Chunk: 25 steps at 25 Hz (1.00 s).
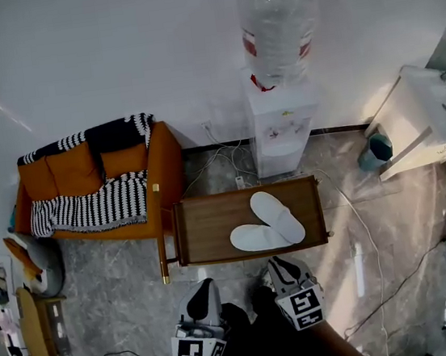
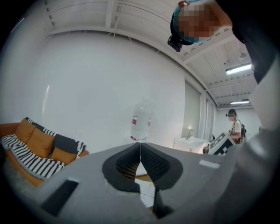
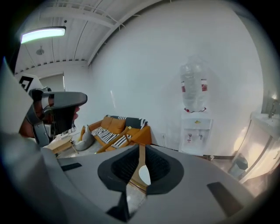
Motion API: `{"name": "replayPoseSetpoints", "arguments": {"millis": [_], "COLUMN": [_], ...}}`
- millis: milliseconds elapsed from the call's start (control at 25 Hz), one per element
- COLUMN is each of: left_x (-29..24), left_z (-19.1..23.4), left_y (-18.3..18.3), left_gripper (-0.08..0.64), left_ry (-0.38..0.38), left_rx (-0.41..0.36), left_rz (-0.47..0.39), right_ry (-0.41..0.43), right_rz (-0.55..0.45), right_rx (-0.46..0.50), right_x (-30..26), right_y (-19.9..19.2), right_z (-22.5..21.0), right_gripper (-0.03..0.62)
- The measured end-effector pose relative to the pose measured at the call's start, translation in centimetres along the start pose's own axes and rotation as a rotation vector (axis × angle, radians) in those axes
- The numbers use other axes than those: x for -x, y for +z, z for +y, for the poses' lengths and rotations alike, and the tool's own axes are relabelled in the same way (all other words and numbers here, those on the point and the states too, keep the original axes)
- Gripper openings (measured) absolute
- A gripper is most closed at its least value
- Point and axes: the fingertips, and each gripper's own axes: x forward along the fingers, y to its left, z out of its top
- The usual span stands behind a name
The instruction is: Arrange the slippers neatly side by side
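Head view: two white slippers on right half of counter, touching at one end in a V. Left gripper and right gripper just off counter's near edge.
Left gripper view: fingers pressed together, nothing held.
Right gripper view: fingers pressed together, nothing held.

The table with the slippers is looked down on steeply from head height, from near its front edge. The left gripper view is held low and almost level, faced at the white wall. The right gripper view is tipped slightly downward. The sofa and water dispenser are shared by all three views; a sliver of table and slippers is caught in the right gripper view too.
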Motion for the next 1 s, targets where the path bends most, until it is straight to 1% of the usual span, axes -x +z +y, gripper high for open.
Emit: {"name": "replayPoseSetpoints", "arguments": {"millis": [120, 200, 280, 400, 440, 480, 520, 640, 760, 1000], "left_x": [-1.5, -2.6, -3.7, -5.4, -6.0, -6.6, -7.2, -9.0, -10.6, -12.7], "left_z": [0.3, 0.9, 1.5, 2.5, 2.7, 3.0, 3.2, 3.9, 4.9, 7.5], "left_y": [-0.8, -1.1, -1.4, -1.9, -1.9, -1.9, -1.8, -1.8, -1.9, -3.1], "left_gripper": [0.017, 0.017, 0.017, 0.017, 0.017, 0.017, 0.017, 0.017, 0.017, 0.017], "left_ry": [0.03, 0.05, 0.048, 0.026, 0.014, -0.001, -0.017, -0.062, -0.083, -0.112], "left_rx": [-0.012, -0.025, -0.032, -0.019, -0.017, -0.018, -0.021, -0.027, -0.015, 0.01], "left_rz": [0.039, 0.054, 0.059, 0.066, 0.068, 0.068, 0.068, 0.076, 0.086, 0.122], "right_ry": [0.032, 0.032, 0.025, 0.013, 0.01, 0.007, 0.002, -0.024, -0.039, -0.074], "right_rz": [0.069, 0.1, 0.133, 0.203, 0.229, 0.254, 0.278, 0.345, 0.403, 0.553], "right_rx": [-0.001, 0.002, -0.005, -0.031, -0.045, -0.057, -0.066, -0.102, -0.146, -0.165], "right_x": [-1.6, -2.8, -4.4, -6.8, -7.5, -8.2, -8.9, -10.9, -13.0, -17.4], "right_y": [-1.0, -1.5, -2.4, -4.9, -5.7, -6.4, -7.0, -8.8, -10.7, -15.4], "right_z": [-1.1, -1.9, -2.7, -3.6, -3.8, -4.1, -4.3, -5.0, -5.7, -7.2], "right_gripper": [0.015, 0.015, 0.017, 0.031, 0.043, 0.07, 0.078, 0.086, 0.086, 0.094]}}
